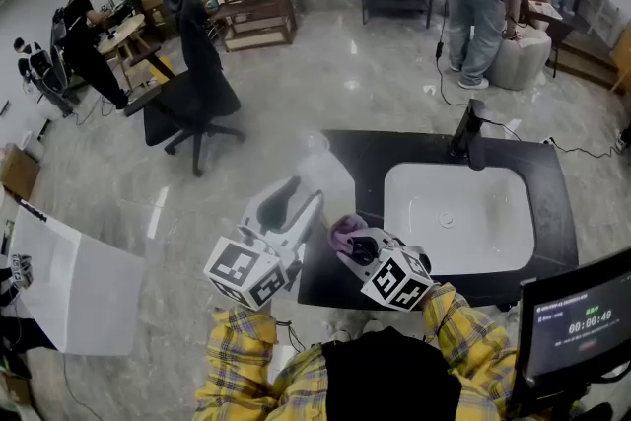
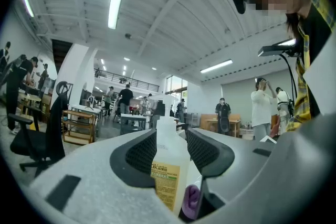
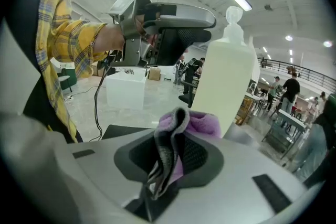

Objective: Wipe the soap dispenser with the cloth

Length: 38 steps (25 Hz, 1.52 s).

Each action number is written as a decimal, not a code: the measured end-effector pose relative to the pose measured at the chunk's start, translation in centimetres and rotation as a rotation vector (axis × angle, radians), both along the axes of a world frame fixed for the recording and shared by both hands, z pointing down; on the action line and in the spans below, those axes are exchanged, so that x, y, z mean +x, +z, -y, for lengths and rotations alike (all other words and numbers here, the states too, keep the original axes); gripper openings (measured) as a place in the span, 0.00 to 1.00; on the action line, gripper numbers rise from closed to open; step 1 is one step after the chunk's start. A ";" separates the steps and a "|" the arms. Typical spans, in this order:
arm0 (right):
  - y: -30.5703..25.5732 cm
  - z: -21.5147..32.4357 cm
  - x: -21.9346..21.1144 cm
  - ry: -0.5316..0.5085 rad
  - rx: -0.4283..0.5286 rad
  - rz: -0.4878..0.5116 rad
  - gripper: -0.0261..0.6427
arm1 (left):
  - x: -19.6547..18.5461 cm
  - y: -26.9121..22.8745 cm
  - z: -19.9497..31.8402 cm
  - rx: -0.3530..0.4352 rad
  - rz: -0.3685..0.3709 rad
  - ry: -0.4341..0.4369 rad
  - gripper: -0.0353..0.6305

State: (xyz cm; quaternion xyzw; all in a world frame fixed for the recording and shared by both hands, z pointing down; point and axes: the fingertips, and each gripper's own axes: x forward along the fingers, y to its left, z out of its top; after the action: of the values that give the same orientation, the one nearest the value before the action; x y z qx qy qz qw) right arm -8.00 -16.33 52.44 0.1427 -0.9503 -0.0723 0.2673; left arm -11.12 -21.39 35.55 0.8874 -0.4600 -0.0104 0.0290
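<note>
Steadying the soap dispenser [image 2: 169, 181] in the part-open left gripper [image 2: 173, 150] over the counter [image 1: 345, 153] edge, best sliding the cloth [image 3: 198, 126], pinched tight in the right gripper [image 3: 176, 157], flat along its side.

We're over a black counter [image 1: 353, 168] now: a white sink [image 1: 458, 217] is set into it, a dark tap [image 1: 468, 135] stands just behind the sink, and the widest black strip runs left of the sink.

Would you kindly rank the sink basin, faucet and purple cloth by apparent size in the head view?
1. sink basin
2. faucet
3. purple cloth, though the right gripper hides part of it
</note>
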 end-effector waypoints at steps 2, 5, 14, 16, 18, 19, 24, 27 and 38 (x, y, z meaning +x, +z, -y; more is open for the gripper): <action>0.1 0.1 -0.1 -0.003 -0.016 0.000 0.16 | -0.3 0.1 0.4 -0.015 0.011 -0.038 0.29; 0.4 0.1 -0.2 -0.008 -0.038 -0.003 0.16 | -0.6 0.5 1.2 -0.046 0.030 -0.104 0.31; -1.1 -0.1 0.5 0.040 -0.026 0.041 0.16 | 0.6 -0.4 2.2 -0.045 0.097 -0.162 0.36; -2.2 0.0 0.6 0.069 -0.022 0.077 0.16 | 0.8 -0.9 2.3 -0.047 0.102 -0.170 0.38; -3.4 0.0 0.8 0.102 -0.006 0.100 0.16 | 0.7 -1.5 2.4 -0.046 0.114 -0.207 0.39; -3.8 0.1 1.1 0.121 -0.001 0.110 0.16 | 0.7 -1.9 2.6 -0.041 0.119 -0.228 0.39; -6.1 0.4 2.1 0.213 0.023 0.154 0.16 | 1.5 -3.8 3.3 0.001 0.142 -0.279 0.39; -6.4 0.6 2.8 0.245 0.037 0.154 0.16 | 1.8 -3.4 3.9 0.005 0.184 -0.329 0.39; -7.2 0.6 3.2 0.257 0.046 0.177 0.16 | 1.8 -2.6 4.7 0.016 0.233 -0.301 0.30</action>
State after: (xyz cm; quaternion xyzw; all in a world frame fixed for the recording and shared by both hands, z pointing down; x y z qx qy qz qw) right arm -4.77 -16.90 45.27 0.2751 -0.9421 -0.0462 0.1862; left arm -9.30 -26.06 32.90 0.8040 -0.5877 0.0845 -0.0336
